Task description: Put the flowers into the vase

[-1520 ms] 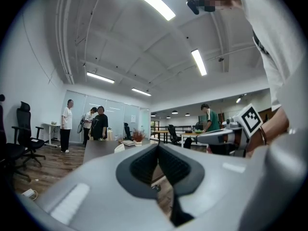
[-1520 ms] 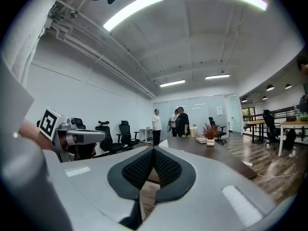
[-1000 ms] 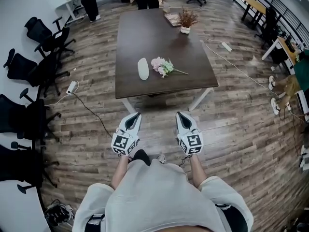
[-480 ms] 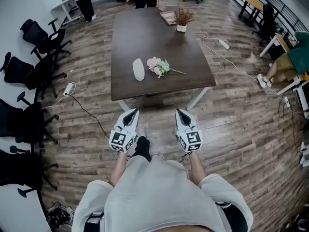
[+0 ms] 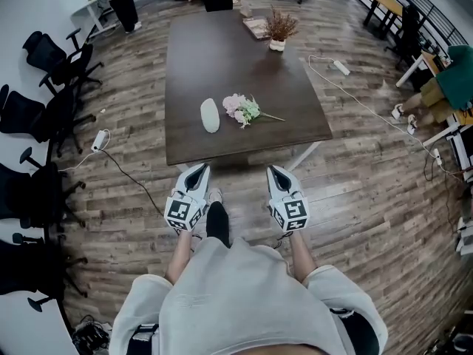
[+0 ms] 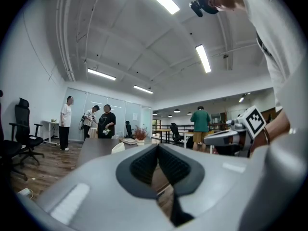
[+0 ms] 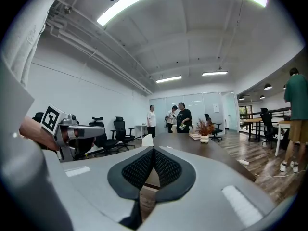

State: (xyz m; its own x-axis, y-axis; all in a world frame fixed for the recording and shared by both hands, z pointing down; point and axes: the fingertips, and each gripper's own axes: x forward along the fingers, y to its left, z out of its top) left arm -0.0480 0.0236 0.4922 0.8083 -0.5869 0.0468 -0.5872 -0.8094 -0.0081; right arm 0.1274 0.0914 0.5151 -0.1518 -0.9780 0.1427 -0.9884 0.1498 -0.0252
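**Item 1, task object.** One bunch of pink and white flowers with green leaves (image 5: 244,109), lying flat near the middle of the tabletop with its thin stem pointing right.

**Item 2.** One white oval vase (image 5: 210,115), on the same tabletop just left of the blooms, with a narrow gap between the two (from above it cannot be told whether it stands or lies).

**Item 3.** One dark brown rectangular wooden table (image 5: 192,58) on white legs. At its far end stand one small white pot of reddish dried sprigs (image 5: 278,31) and one flat book-like object (image 5: 260,26), both well apart from the flowers.

**Item 4.** Two grey hand-held grippers, each with a marker cube.
- The left gripper (image 5: 198,168) has its jaws pressed together with nothing between them.
- The right gripper (image 5: 272,168) is likewise closed and empty.
- Both hover over the floor just short of the table's near edge. Only that edge and bare tabletop lie between them and the flowers.

**Item 5, surroundings.**
- A wood-plank floor (image 5: 355,191).
- Black office chairs (image 5: 44,117) along the left wall (at least five).
- Two white power strips on the floor, one on the left (image 5: 98,140) and one on the right (image 5: 340,67), each with a trailing cable.
- Bystanders beyond the table's far end.
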